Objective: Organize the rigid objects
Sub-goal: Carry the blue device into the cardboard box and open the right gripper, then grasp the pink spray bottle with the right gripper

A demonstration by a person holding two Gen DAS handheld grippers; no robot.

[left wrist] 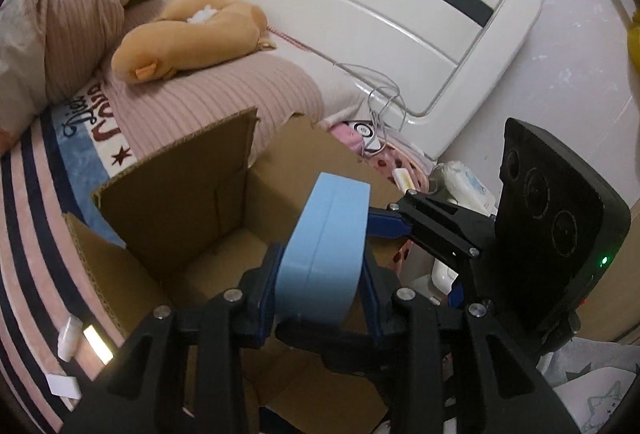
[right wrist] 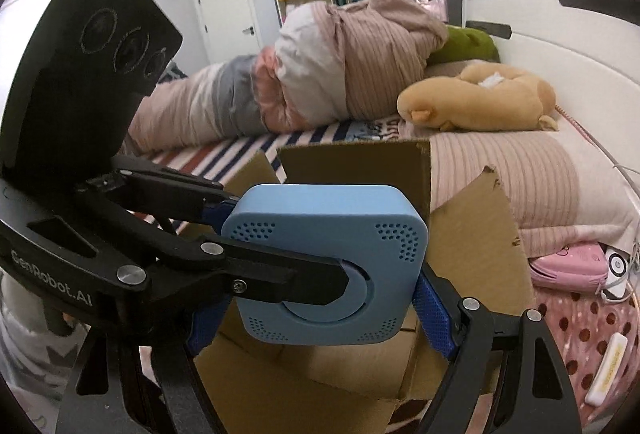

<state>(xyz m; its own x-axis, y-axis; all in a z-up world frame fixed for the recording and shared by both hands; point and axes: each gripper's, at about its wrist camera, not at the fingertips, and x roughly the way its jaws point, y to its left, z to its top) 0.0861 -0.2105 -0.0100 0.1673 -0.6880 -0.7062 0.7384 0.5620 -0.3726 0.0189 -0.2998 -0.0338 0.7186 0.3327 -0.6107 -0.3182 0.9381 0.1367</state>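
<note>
On the bed [left wrist: 48, 202] stands an open cardboard box [left wrist: 188, 210], and both the left gripper [left wrist: 320, 294] and right gripper [right wrist: 320, 298] clamp the blue device [left wrist: 324, 246] above it, which probably next needs lowering inside.

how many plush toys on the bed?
2. The tan plush animal lies on the striped pillow by the headboard; the green plush toy sits behind it, half hidden by bedding. More may be buried.
</note>
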